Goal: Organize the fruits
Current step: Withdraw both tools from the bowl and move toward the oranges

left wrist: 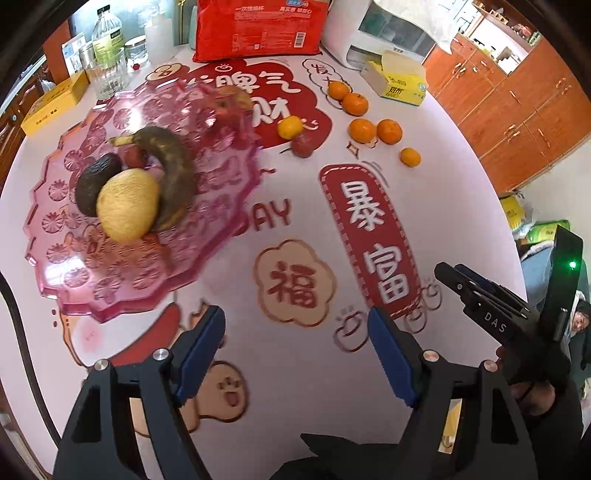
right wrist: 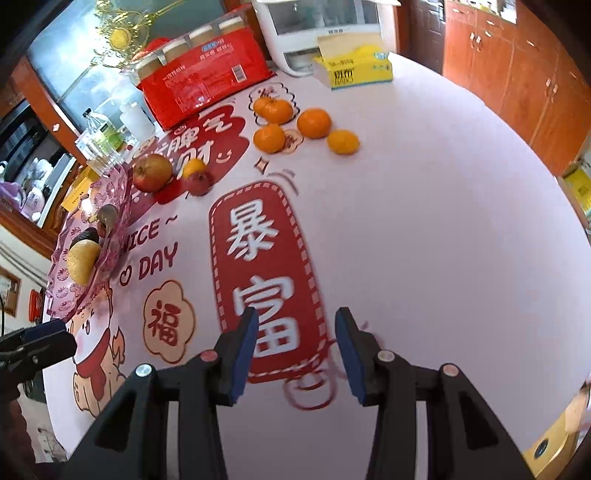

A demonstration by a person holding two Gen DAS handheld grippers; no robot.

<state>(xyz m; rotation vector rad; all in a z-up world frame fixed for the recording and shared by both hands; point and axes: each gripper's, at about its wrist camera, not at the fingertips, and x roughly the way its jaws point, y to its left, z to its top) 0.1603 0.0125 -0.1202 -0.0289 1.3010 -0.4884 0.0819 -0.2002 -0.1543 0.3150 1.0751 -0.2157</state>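
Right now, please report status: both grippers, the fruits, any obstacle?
Left gripper open, empty. Right gripper open, empty. Tangerines loose on table; pink tray holds banana. Path clear.

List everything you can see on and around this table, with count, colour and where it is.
tray: one, pink, table's left side
banana: one, browned, on tray
avocado: one, dark, on tray
pear: one, yellow, on tray
apples: two, red, on table beside tray
oranges: six, loose on table beyond the red banner
tissue box: one, yellow, far edge
red package: one, far edge
glass: one, clear, behind tray
left gripper: black with blue pads, open, empty
right gripper: same, open, empty
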